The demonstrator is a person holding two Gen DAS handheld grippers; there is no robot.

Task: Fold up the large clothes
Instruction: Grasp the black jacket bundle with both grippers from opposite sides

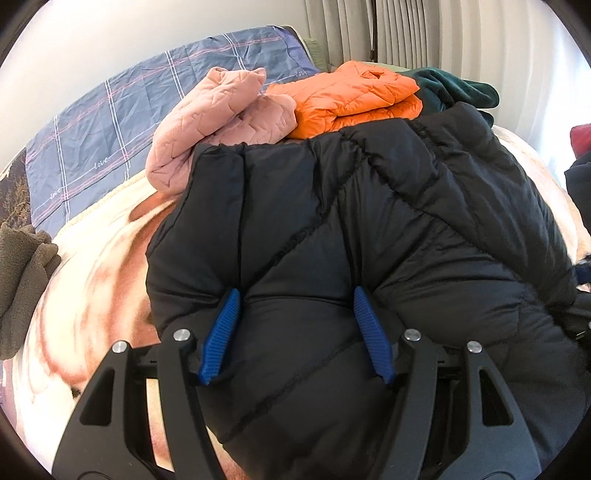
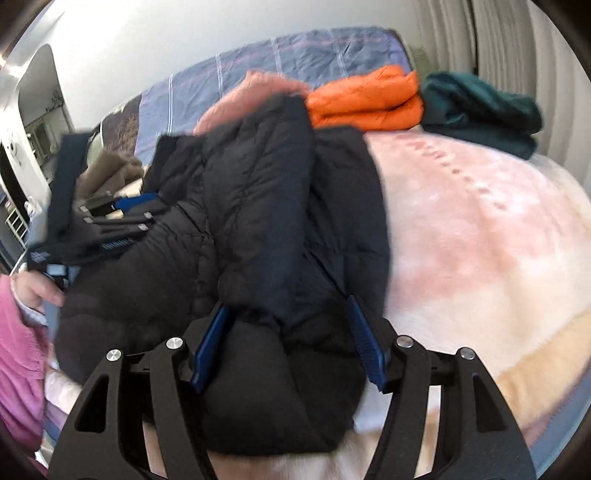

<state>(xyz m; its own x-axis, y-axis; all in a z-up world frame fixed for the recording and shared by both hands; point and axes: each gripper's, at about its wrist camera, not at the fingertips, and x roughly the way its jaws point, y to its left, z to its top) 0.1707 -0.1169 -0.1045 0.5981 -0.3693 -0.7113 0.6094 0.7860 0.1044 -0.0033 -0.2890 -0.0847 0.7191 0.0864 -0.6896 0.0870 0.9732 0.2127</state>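
I am working over a bed covered by a plush cream-and-pink blanket [image 2: 480, 240], soft and fuzzy, with blurred rust-coloured markings. Beyond the blanket, toward the plain pale wall, lies a blue plaid quilt [image 1: 110, 122] with thin white and pink lines. Pleated pale curtains [image 1: 406, 33] hang at the far right corner of the blanket.

At the far edge of the blanket sit a pink quilted jacket [image 1: 221, 118], loosely bundled, a neatly folded orange puffer [image 1: 354, 96] with a glossy stitched shell, and a dark green fleece [image 2: 480, 107] just right of the orange one. An olive-brown fleece [image 1: 22, 280] is heaped at the blanket's left edge.

The black puffer jacket [image 1: 351, 229] lies in the middle of the blanket, thick and puffy, its smooth matte shell crossed by stitched seams and bunched into folds.

My left gripper [image 1: 297, 332] has its ribbed blue pads [image 1: 221, 336] spread wide, with a fat bulge of the black jacket pressed between them and touching both. My right gripper [image 2: 288, 343] is likewise wide apart, clamped around a thick wad of the same jacket, the near end of the bundle; this view is blurred.
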